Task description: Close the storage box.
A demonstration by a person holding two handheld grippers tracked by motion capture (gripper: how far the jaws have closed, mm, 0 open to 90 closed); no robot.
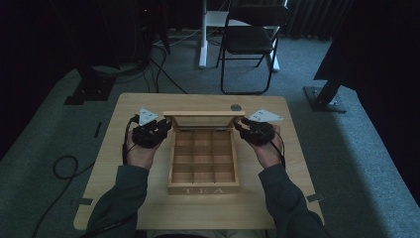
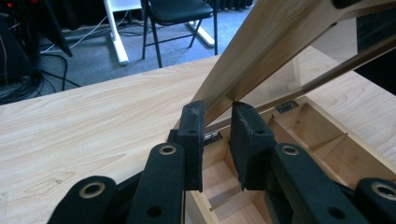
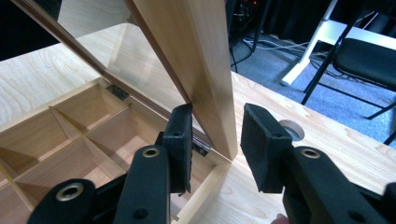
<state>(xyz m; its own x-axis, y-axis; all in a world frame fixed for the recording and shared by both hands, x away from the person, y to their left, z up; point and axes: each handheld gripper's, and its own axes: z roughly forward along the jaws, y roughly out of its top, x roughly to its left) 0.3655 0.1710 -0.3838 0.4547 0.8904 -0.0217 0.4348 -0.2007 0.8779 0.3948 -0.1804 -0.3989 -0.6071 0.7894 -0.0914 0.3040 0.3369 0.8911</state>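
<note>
Here, at mid-table, tea box [image 1: 203, 188] with lid [image 1: 200, 114] raised.
Left gripper [image 2: 217, 123] and right gripper [image 3: 215, 135] open, jaws astride the lid's side edges, apparently not clamped.

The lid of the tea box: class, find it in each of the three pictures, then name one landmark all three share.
High view: the lid stands raised at the far edge of the box, mid-table, between both grippers.
Left gripper view: it slants from the top right down to the jaws.
Right gripper view: it slants from the top down between the jaws.
Shared landmark: the black folding chair beyond the table.
</note>
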